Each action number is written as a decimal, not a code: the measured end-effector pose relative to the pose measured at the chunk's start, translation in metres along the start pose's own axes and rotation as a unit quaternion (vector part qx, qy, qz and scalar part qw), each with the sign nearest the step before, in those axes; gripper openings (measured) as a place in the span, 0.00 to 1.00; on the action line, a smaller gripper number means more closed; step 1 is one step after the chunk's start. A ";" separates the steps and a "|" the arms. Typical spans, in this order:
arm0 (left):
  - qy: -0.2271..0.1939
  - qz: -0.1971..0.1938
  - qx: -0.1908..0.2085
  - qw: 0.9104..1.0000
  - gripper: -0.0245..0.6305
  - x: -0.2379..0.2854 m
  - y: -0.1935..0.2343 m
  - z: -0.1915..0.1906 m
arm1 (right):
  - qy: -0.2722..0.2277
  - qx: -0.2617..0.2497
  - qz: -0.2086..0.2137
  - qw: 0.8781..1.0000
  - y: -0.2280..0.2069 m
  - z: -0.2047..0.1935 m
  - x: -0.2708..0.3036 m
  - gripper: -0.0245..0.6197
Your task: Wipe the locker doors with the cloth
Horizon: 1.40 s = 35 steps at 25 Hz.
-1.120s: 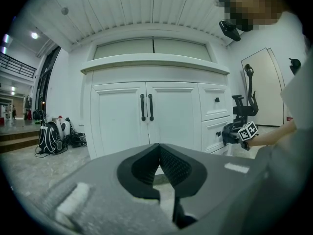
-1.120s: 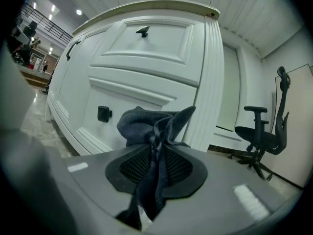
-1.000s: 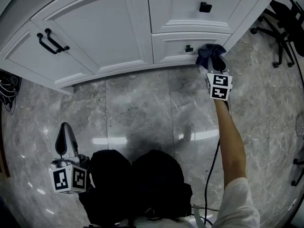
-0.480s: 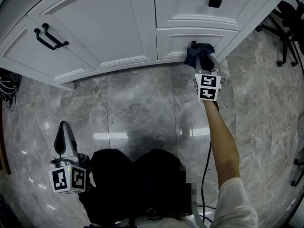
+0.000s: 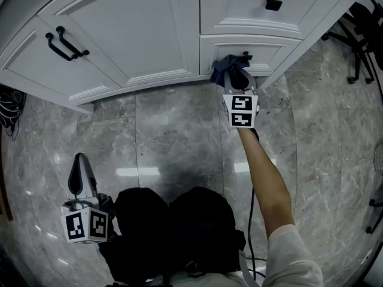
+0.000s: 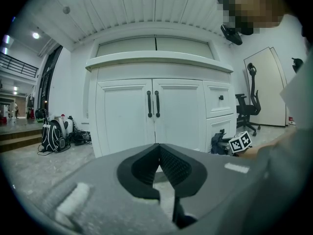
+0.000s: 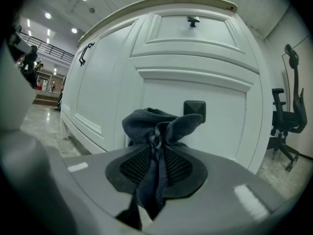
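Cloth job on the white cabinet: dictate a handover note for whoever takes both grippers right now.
Right gripper: fingers shut on the dark cloth, which is at the lower drawer front, beside its knob.
Left gripper: shut, empty, held low over the floor.
Done: cannot tell which fronts are already wiped.
Left: finish this drawer, then check the upper drawer and the two doors.

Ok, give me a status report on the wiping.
Right gripper shut on the dark cloth, at the lower drawer front. Left gripper shut, empty, held low, away from the cabinet. Black knob close beside the cloth.
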<state>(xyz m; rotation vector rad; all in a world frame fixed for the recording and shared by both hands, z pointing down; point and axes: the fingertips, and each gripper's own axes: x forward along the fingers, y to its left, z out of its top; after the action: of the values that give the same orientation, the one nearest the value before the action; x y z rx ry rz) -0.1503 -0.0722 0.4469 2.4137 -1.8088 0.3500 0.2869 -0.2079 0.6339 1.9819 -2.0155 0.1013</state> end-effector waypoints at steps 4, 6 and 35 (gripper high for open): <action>-0.001 0.001 -0.001 1.000 0.04 -0.001 0.003 0.000 | -0.001 -0.002 0.014 1.000 0.017 0.004 0.002 0.17; -0.002 0.002 -0.001 1.000 0.04 -0.002 0.006 0.000 | -0.001 -0.007 0.021 1.000 0.025 0.006 0.004 0.17; 0.000 0.006 -0.010 1.000 0.04 -0.004 0.016 -0.008 | -0.098 -0.028 0.008 0.995 0.016 0.089 -0.018 0.17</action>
<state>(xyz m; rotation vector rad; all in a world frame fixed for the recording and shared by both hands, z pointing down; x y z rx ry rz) -0.1677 -0.0717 0.4525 2.3895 -1.8186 0.3321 0.2561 -0.2138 0.5473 2.0103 -2.1283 -0.1511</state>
